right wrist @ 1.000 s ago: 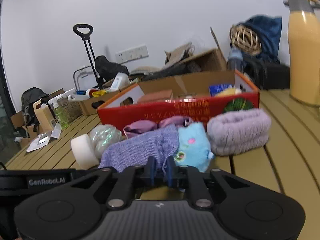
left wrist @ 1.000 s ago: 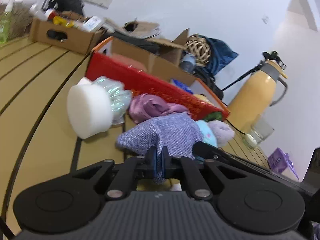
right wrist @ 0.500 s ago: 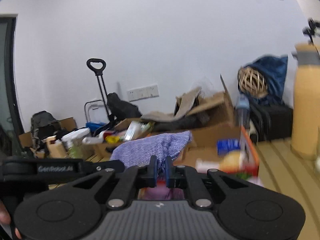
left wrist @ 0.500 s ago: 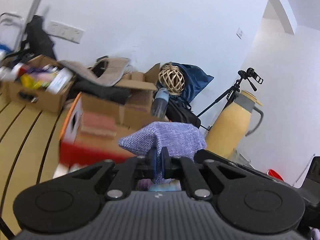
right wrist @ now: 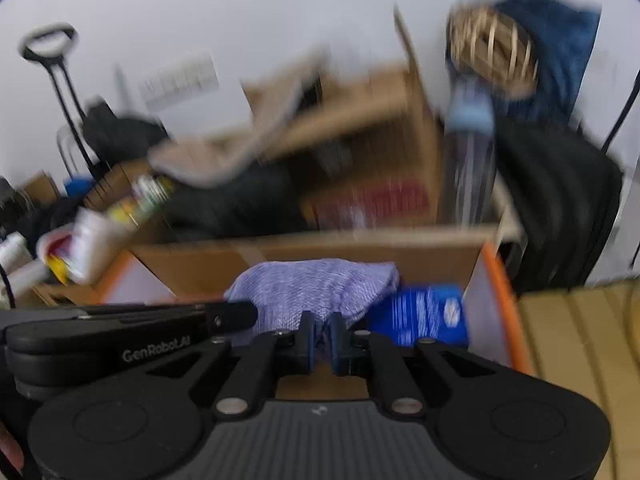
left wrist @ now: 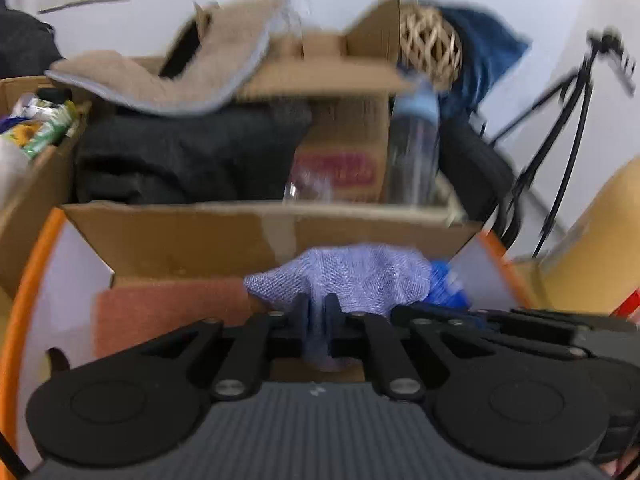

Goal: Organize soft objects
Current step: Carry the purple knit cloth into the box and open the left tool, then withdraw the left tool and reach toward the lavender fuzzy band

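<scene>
A lilac knitted cloth [left wrist: 352, 276] hangs bunched between both grippers over the open cardboard box with orange-edged flaps [left wrist: 180, 236]. My left gripper [left wrist: 318, 312] is shut on the cloth's near edge. My right gripper [right wrist: 322, 334] is shut on the same cloth [right wrist: 316, 286], just to the right of the left one. The left gripper's arm shows at the left of the right wrist view, the right gripper's arm at the right of the left wrist view. A blue packet [right wrist: 424, 314] lies inside the box to the right of the cloth.
A reddish-brown pad [left wrist: 168, 312] lies in the box at left. Behind it stands a second cardboard box [left wrist: 340, 92] with dark clothing [left wrist: 180, 156], a beige cloth [left wrist: 172, 80] and a clear bottle [left wrist: 414, 148]. A wicker ball [left wrist: 430, 48], blue bag and tripod stand at the right.
Both grippers have lifted the lilac cloth off the table, away from the other soft items, and carried it forward over the open box. Both stayed shut on it.
</scene>
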Available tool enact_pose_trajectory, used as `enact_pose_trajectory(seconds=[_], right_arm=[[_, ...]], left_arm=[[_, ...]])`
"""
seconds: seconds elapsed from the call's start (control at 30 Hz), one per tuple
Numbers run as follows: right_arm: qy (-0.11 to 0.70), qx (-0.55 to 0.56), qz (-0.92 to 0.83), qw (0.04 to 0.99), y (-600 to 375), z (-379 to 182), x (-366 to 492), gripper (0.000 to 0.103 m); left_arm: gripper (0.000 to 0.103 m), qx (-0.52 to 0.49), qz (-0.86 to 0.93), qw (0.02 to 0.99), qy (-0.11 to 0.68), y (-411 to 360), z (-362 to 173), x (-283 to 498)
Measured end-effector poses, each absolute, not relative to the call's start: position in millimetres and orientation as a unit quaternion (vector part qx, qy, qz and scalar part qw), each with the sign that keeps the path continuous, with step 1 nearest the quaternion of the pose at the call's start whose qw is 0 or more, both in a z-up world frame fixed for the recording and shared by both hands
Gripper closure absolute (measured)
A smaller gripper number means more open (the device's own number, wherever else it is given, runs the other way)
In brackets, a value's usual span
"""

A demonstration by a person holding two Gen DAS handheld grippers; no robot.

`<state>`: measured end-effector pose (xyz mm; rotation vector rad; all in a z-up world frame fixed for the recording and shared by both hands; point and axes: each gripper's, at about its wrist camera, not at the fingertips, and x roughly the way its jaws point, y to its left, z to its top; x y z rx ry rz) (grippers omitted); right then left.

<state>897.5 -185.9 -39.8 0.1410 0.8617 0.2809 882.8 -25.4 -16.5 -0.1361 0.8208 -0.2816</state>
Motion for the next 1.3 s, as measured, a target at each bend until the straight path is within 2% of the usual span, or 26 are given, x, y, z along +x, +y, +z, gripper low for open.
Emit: enact_pose_trajectory(seconds=[0.07,0.13,0.23,0.27,0.4,0.43,0.5,0.63,0.73,0.8,0.87,0.97,1.13,1.2,1.3], right_arm=[[0.438,0.072,0.132,0.886,-186,-48,905,0.09],[0.433,0.066,0.133,0.889,-186,-43,903,0.089],[0.422,0.059,0.119,0.897,-192,-29,890,0.072],[0.417,0.058,0.123,0.899,-196,-22,883,0.067],[0.382,0.055,0.14,0.912,-207,26,831,0.066],[0.373,0.053,0.143,0.915,-210,39,817,0.065],[0.348,0.044,0.153,0.924,-215,68,779,0.054],[0.311,0.022,0.176,0.934,-216,111,700,0.05],[0.289,0.014,0.189,0.938,-219,131,640,0.049],[0.271,0.017,0.198,0.942,-221,141,599,0.044],[0.254,0.02,0.208,0.944,-221,147,560,0.041],[0.232,0.02,0.241,0.942,-220,146,500,0.041],[0.188,0.018,0.268,0.945,-213,129,401,0.039],[0.163,0.018,0.275,0.947,-212,117,364,0.029],[0.118,0.016,0.266,0.957,-210,92,314,0.023]], left_arm=[[0.079,-0.058,-0.123,0.907,0.399,-25,-20,884],[0.07,-0.061,-0.098,0.913,0.39,-24,-15,880],[0.053,-0.066,-0.089,0.919,0.377,-15,3,866],[0.053,-0.07,-0.089,0.921,0.372,-11,13,856],[0.051,-0.053,-0.107,0.934,0.337,-4,68,801],[0.046,-0.05,-0.11,0.939,0.323,-3,82,783],[0.04,-0.047,-0.119,0.947,0.293,2,111,738],[0.024,-0.038,-0.134,0.959,0.245,9,152,646],[0.021,-0.019,-0.131,0.967,0.217,13,175,583],[0.018,-0.017,-0.127,0.971,0.201,18,183,542],[0.014,-0.013,-0.131,0.975,0.182,22,186,499],[0.011,-0.007,-0.137,0.977,0.161,26,174,437],[0.006,-0.021,-0.129,0.982,0.139,36,132,343],[0.002,-0.041,-0.13,0.983,0.126,46,109,309],[0.0,-0.077,-0.124,0.98,0.134,60,69,274]])
